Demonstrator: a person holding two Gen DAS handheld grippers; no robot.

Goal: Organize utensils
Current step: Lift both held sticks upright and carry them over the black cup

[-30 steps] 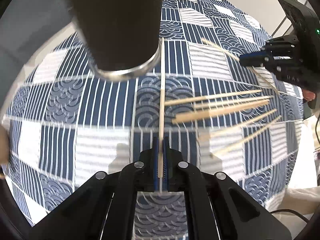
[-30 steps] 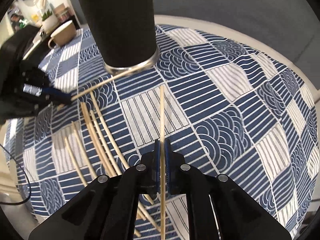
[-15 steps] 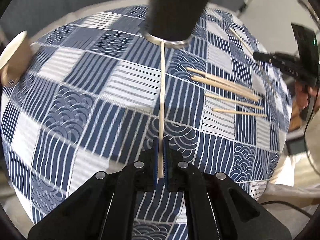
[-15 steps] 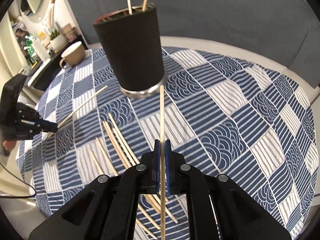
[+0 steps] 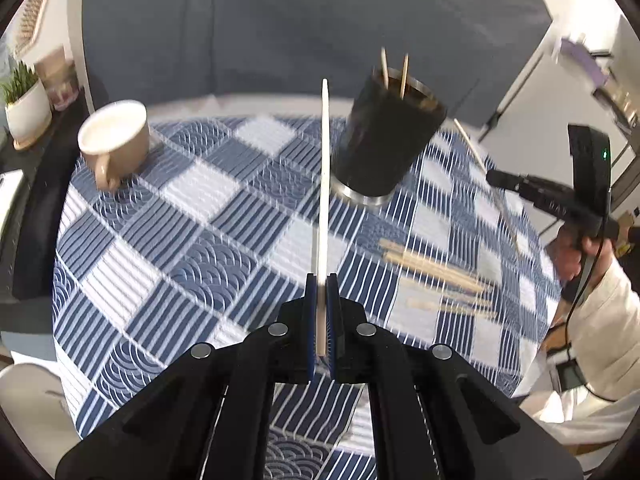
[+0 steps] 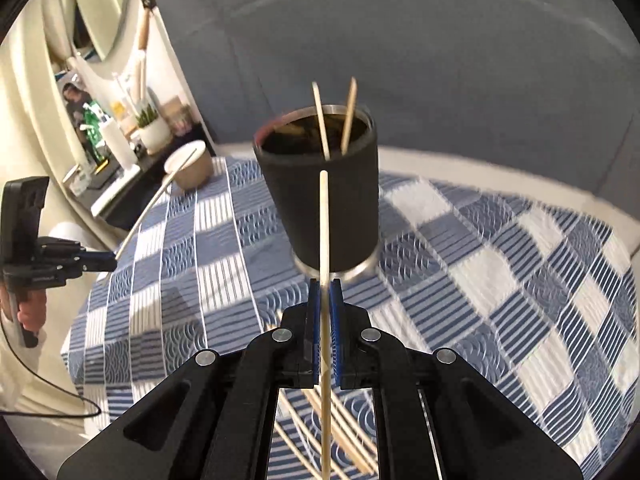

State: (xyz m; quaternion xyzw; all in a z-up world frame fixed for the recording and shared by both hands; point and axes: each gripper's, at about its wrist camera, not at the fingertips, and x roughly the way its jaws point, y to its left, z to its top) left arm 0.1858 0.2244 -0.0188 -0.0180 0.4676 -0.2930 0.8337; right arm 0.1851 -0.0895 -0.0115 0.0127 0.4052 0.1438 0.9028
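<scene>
My left gripper [image 5: 321, 284] is shut on a wooden chopstick [image 5: 323, 184] that points up, left of the black cup [image 5: 384, 148]. The cup holds two chopsticks. My right gripper [image 6: 325, 292] is shut on another chopstick [image 6: 325, 240], its tip in front of the black cup [image 6: 324, 196]. Several loose chopsticks [image 5: 436, 276] lie on the blue patterned cloth right of the cup; they also show under my right gripper [image 6: 348, 436]. Each gripper shows in the other's view, the right gripper [image 5: 496, 178] and the left gripper [image 6: 108, 257], both raised above the table.
A beige mug [image 5: 116, 140] stands at the table's far left; it also shows in the right wrist view [image 6: 192, 168]. A potted plant [image 5: 24, 108] and bottles stand on a side shelf. A grey sofa back lies behind the round table [image 6: 520, 248].
Both grippers have lifted and tilted back with their chopsticks. The cup now appears from higher up, with its rim and the two chopsticks inside in view.
</scene>
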